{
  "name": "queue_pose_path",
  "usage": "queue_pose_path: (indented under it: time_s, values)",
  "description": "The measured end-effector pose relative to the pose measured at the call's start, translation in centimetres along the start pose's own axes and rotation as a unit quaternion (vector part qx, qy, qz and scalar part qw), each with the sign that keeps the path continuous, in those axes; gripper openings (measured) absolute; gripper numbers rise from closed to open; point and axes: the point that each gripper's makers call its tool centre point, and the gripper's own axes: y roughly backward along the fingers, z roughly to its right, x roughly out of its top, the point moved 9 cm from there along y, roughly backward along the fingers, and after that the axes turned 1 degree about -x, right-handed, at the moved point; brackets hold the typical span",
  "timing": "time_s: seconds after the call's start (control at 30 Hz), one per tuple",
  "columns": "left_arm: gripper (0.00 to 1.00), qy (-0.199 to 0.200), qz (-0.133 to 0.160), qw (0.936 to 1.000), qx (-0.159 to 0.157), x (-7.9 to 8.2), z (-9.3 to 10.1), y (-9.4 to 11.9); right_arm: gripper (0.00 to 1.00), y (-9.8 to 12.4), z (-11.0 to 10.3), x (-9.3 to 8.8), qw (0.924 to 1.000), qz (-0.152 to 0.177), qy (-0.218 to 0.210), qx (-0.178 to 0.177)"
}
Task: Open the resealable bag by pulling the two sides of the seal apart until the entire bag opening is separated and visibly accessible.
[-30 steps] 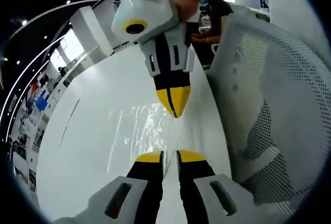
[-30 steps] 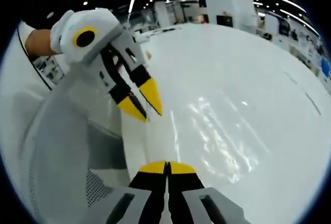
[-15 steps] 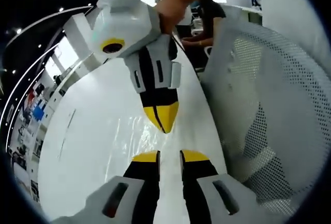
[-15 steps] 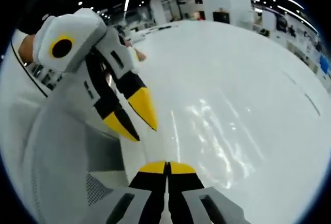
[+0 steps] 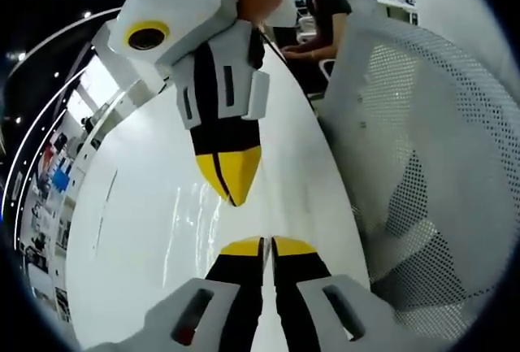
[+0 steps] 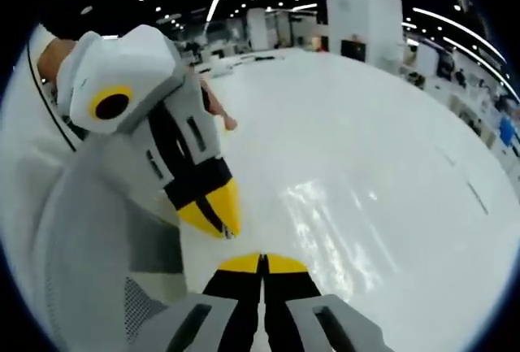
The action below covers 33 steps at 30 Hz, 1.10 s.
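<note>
— Where is the resealable bag (image 6: 341,230)?
— Flat on the white surface (image 6: 390,141), clear; I cannot make out anything inside.
— And the tongs?
— Left tongs (image 5: 266,245) and right tongs (image 6: 262,262) are both clenched, tips nearly meeting at the bag's near edge; whether they pinch it, I cannot tell.
</note>
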Motion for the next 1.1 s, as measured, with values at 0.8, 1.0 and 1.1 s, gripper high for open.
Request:
queue_pose_path:
  time_s: [0.8,1.0,1.1]
  values:
    - [0.00,0.011,-0.004,0.9999,-0.007,0.8,0.0,-0.2,0.00,3.6,3.3,3.1,0.9933,0.071,-0.020,-0.088]
    - [0.00,0.019,-0.001,0.9998,-0.005,0.9,-0.1,-0.3,0.00,4.2,3.7,3.1,0.9906,0.079,-0.022,-0.110]
    - [0.00,0.022,0.001,0.9998,-0.001,0.9,-0.4,-0.3,0.00,4.4,3.8,3.3,0.9896,0.082,-0.023,-0.116]
